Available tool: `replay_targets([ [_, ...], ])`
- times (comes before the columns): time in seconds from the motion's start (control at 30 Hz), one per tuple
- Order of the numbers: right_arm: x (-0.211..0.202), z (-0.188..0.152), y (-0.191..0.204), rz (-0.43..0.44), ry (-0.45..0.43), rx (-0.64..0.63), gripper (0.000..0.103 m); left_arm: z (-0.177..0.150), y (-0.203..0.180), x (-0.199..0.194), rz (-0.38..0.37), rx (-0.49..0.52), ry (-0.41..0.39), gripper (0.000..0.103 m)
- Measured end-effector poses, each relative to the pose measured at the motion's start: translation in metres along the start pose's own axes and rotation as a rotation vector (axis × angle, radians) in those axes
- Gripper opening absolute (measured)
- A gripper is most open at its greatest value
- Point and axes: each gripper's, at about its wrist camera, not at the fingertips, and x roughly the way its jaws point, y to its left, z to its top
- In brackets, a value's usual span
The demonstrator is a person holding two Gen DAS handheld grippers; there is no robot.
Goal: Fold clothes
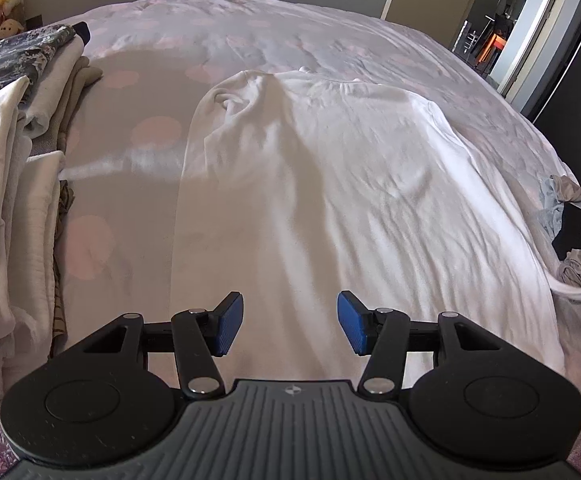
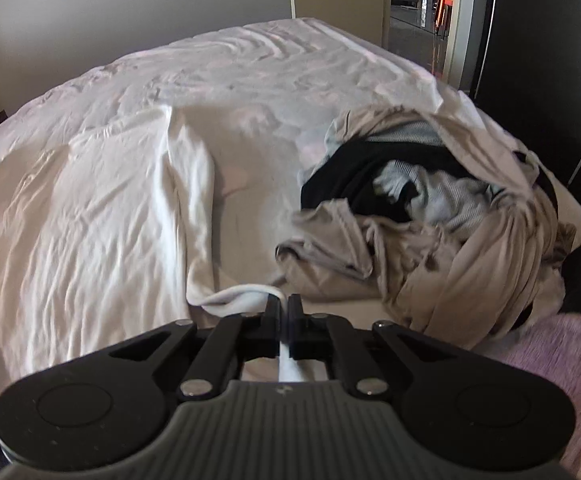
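Right ahead of the left gripper (image 1: 290, 322), jaws apart and empty, the white shirt (image 1: 330, 184) lies flat on the bed (image 1: 250, 32). Right gripper (image 2: 284, 308) is pinching its cuff. Looks soft, light, floppy; I'd grab hems.

No readable text, labels, brands or nos. anywhere; only a tiny round emblem on each hand-held gripper body, illegible.

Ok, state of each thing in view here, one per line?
White garment: spread flat on bed, wrinkled, unfolded.
Left tongs: open, empty, over the garment.
Right tongs: shut on garment's white edge.
Folded stack: piled at left.
Clothes heap: crumpled, unfolded.
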Motion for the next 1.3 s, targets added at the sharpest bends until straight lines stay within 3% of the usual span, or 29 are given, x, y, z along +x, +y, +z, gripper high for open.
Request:
replay_targets([
  [0.13, -0.009, 0.058, -0.026, -0.009, -0.038, 0.003, 0.004, 0.008, 0.005, 0.017, 0.018, -0.027, 0.035, 0.050],
  [0.3, -0.001, 0.116, -0.072, -0.097, -0.051, 0.022, 0.004, 0.018, 0.008, 0.037, 0.043, -0.025, 0.066, 0.050],
  [0.53, 0.046, 0.155, -0.157, -0.252, -0.014, 0.159, 0.004, 0.030, 0.025, 0.055, 0.074, -0.079, 0.097, 0.050],
  [0.77, 0.106, 0.145, -0.210, -0.360, 0.087, 0.254, 0.003, 0.037, 0.049, 0.067, 0.146, -0.096, 0.133, 0.050],
  [0.93, 0.132, 0.130, -0.218, -0.369, 0.137, 0.277, 0.005, 0.037, 0.070, 0.069, 0.178, -0.128, 0.155, 0.050],
  [1.0, 0.131, 0.126, -0.213, -0.388, 0.126, 0.253, 0.012, 0.037, 0.078, 0.064, 0.174, -0.144, 0.151, 0.050],
  [1.07, 0.123, 0.123, -0.202, -0.436, 0.092, 0.210, 0.035, 0.037, 0.085, 0.058, 0.172, -0.156, 0.148, 0.050],
  [1.17, 0.106, 0.115, -0.177, -0.456, 0.033, 0.149, 0.037, 0.035, 0.094, 0.052, 0.174, -0.161, 0.160, 0.050],
  [1.3, 0.080, 0.086, -0.123, -0.349, -0.060, 0.127, 0.038, 0.026, 0.104, 0.050, 0.129, -0.208, 0.190, 0.050],
])
